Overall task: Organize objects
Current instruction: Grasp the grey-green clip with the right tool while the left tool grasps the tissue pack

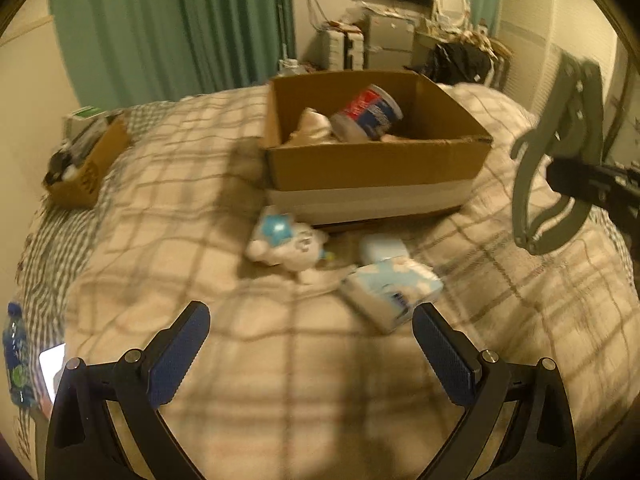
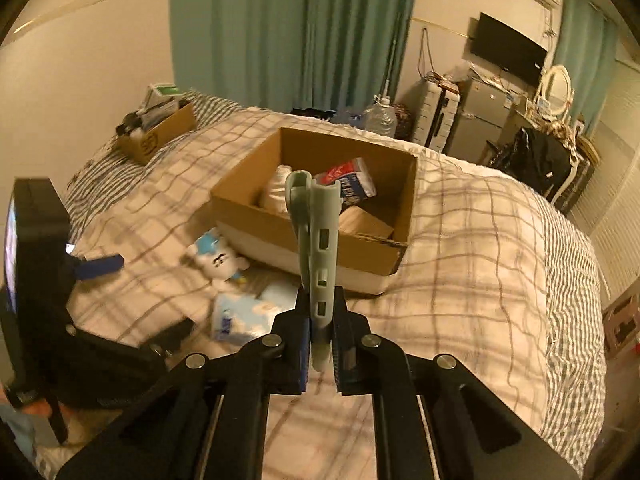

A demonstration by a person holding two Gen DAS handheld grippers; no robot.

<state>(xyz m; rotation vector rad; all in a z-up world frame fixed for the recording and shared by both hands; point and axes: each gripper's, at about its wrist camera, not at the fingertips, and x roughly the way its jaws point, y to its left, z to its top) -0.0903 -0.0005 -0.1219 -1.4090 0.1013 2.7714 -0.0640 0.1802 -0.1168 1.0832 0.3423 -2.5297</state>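
A cardboard box (image 1: 376, 160) sits on the bed and holds a red and blue tub (image 1: 370, 112) and pale items; it also shows in the right wrist view (image 2: 304, 236). In front of it lie a white and blue plush toy (image 1: 286, 240) and a tissue pack (image 1: 394, 288). My left gripper (image 1: 310, 340) is open and empty, low over the blanket near the tissue pack. My right gripper (image 2: 320, 344) is shut on a grey-green plastic tool (image 2: 318, 236), held above the bed to the right of the box; the tool shows in the left wrist view (image 1: 560, 152).
A smaller cardboard box (image 1: 86, 160) with clutter sits at the bed's far left. A blue water bottle (image 1: 16, 360) and a phone (image 1: 54, 368) lie at the left edge. Green curtains, a suitcase, a TV and a cluttered dresser stand beyond the bed.
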